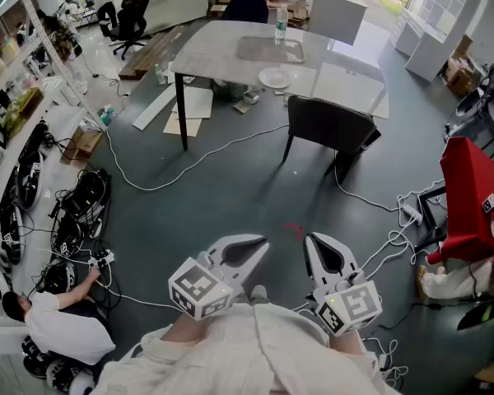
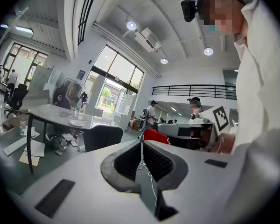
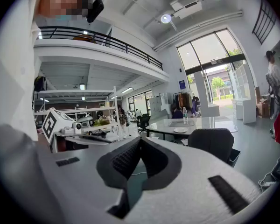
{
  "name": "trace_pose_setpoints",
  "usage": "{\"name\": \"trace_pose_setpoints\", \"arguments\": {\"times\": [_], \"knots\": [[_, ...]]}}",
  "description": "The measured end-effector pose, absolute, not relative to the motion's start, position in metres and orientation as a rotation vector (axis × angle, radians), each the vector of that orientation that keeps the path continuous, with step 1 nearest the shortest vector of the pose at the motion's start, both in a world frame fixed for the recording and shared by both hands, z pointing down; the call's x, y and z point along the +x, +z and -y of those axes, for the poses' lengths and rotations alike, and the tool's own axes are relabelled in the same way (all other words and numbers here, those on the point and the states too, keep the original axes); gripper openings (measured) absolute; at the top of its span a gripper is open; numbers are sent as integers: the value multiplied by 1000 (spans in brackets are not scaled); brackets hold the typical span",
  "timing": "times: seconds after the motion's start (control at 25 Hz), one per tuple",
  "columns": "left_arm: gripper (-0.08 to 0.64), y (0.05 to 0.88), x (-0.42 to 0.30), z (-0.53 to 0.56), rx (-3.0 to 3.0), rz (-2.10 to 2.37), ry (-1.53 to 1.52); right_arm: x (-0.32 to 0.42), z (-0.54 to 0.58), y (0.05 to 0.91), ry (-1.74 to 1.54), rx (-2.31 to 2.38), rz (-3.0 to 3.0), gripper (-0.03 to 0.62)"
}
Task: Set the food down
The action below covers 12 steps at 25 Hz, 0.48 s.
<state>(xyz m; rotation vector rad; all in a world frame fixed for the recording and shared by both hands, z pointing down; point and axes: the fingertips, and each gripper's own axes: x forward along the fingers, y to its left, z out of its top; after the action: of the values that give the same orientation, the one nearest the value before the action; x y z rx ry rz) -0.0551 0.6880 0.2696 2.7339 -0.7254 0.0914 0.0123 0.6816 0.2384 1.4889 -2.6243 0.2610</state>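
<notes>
nearest, well short of the desk (image 1: 222,48), the left claw (image 1: 258,243) and the right claw (image 1: 314,242) are held side by side at the person's waist, aimed roughly level toward it. each one is pressed together, pads meeting, with nothing pinched between them. no food shows in either claw or anywhere i can make out, so i can't say where it is. the task looks either finished or not begun, and with nothing in a claw there is nothing left to put down from here.

between the claws and the desk lies open grey floor, crossed by a white cable (image 1: 189,169) that runs out from under the desk. a black chair (image 1: 329,126) stands just before the desk's near right edge, blocking that side. the near left side looks freer, apart from papers on the floor by the leg.

on the desk, a white plate (image 1: 274,77) sits near the front edge and looks bare. a water bottle (image 1: 281,23) stands toward the desk's far edge.
</notes>
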Motion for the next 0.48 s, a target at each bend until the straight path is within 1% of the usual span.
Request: {"name": "trace_pose_setpoints", "arguments": {"times": [0.48], "knots": [[28, 283, -60, -686, 2688, 744, 118, 11, -683, 247, 233, 1478, 2593, 2]]}}
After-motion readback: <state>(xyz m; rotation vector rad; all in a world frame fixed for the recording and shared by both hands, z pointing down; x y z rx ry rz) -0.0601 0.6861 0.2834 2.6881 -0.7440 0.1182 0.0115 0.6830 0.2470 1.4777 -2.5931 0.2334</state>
